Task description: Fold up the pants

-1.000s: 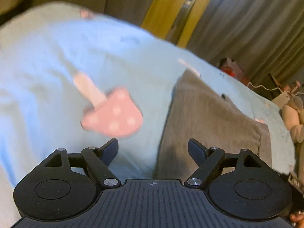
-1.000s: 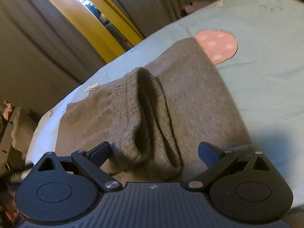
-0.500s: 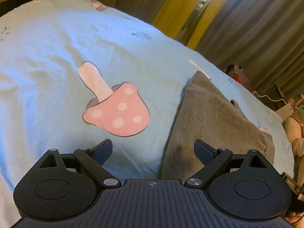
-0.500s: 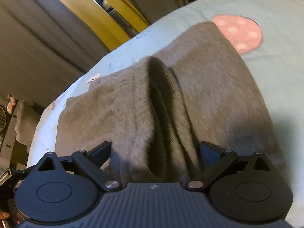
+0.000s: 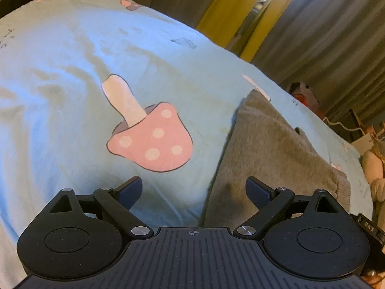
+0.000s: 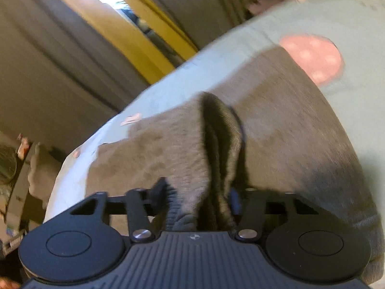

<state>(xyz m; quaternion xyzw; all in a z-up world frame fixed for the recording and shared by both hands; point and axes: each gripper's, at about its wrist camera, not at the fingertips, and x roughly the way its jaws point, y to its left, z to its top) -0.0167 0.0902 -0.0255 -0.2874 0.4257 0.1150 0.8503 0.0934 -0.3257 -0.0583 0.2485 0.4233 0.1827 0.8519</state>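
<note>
Grey knit pants [image 5: 272,149] lie folded on a light blue bedsheet [image 5: 60,72]. My left gripper [image 5: 195,187] is open above the pants' left edge; its right finger is over the grey cloth, its left over bare sheet, and nothing is gripped. In the right wrist view, a raised ridge of the pants [image 6: 216,139] runs up from between the fingers. My right gripper [image 6: 198,192] is closing on this ridge, and both fingers touch the bunched cloth. The picture is blurred there.
A pink spotted mushroom print [image 5: 149,139] lies on the sheet left of the pants and shows as a pink patch [image 6: 312,57] in the right wrist view. Grey curtains [image 5: 324,36] and a yellow one [image 5: 216,12] hang behind the bed. A plush toy [image 5: 375,168] and clutter sit at the bed's far side.
The right gripper's fingers have drawn in from wide apart onto the ridge of grey cloth. The left gripper opened a little wider and has hardly moved.
</note>
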